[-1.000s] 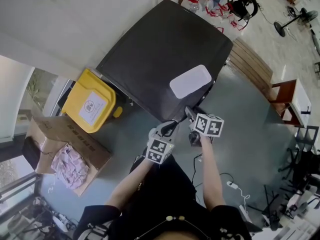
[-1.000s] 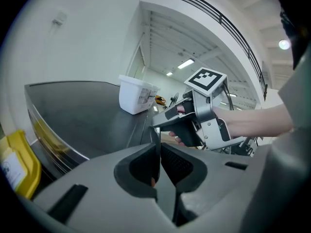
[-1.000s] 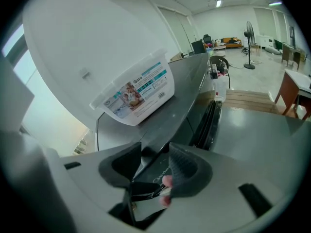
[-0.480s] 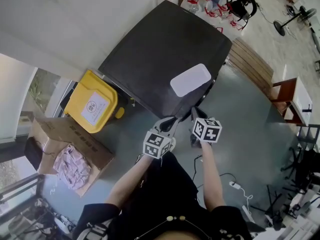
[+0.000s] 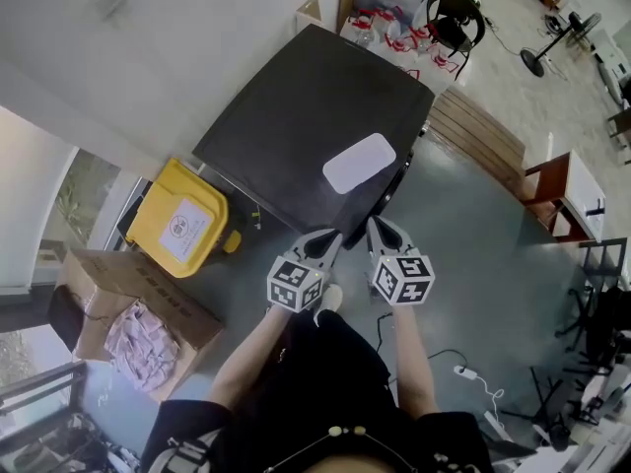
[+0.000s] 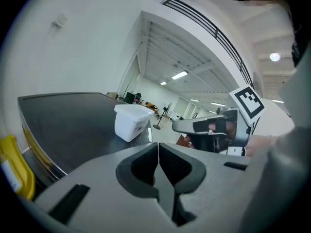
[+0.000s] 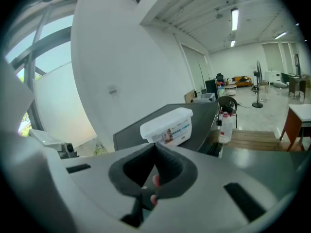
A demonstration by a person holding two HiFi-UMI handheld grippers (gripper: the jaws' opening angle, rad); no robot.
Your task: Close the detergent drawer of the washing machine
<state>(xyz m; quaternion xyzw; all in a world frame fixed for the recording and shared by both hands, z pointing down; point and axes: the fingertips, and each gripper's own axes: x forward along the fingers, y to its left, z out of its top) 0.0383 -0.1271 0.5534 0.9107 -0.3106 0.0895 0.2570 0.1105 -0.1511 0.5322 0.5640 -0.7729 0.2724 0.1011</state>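
Note:
The washing machine's dark top (image 5: pixel 296 126) fills the middle of the head view, with a white lidded tub (image 5: pixel 359 163) standing on it near the front edge. The machine's front face is hidden below that edge, so I cannot make out the detergent drawer. My left gripper (image 5: pixel 331 236) and right gripper (image 5: pixel 376 227) hang side by side just in front of that edge, pointing at it. In the left gripper view the jaws (image 6: pixel 158 152) are shut with nothing between them. The right gripper's jaws (image 7: pixel 154 152) are also shut and empty, aimed at the tub (image 7: pixel 167 126).
A yellow bin (image 5: pixel 180 223) stands left of the machine, with an open cardboard box (image 5: pixel 123 313) of pink stuff nearer me. Wooden boards (image 5: pixel 483 136) lie right of the machine, beside a small table (image 5: pixel 567 195). A cable and power strip (image 5: pixel 473 377) lie on the grey floor.
Both grippers have risen from below the machine's front edge to about its top. They now sit closer together, level with each other.

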